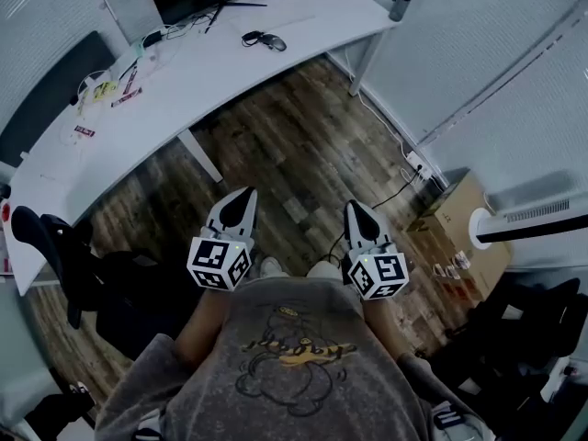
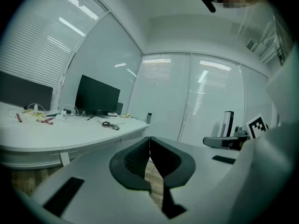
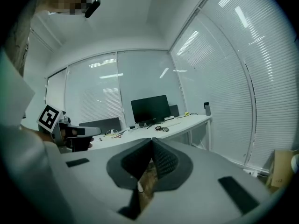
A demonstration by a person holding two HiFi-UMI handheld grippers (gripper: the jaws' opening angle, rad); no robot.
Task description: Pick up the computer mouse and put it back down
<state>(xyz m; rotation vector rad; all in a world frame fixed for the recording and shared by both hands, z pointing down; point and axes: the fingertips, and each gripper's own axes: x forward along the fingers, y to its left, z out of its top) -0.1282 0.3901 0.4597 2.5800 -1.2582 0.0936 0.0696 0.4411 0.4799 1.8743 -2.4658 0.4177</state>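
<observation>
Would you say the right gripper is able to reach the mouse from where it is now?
Probably not: the right gripper hangs over open floor, far short of the mouse on the desk; nothing blocks the way.

White bench (image 1: 211, 72) top: smooth, matt. The floor (image 1: 303, 154) is wood-grain planks, mottled brown, low sheen. Both left claw (image 1: 244, 195) and right claw (image 1: 353, 208) have matt pale plastic shells; the pads (image 2: 133, 160) are black and finely ribbed. Brown box (image 1: 457, 220): plain cardboard. Grey shirt (image 1: 294, 356): soft cloth, printed front.
</observation>
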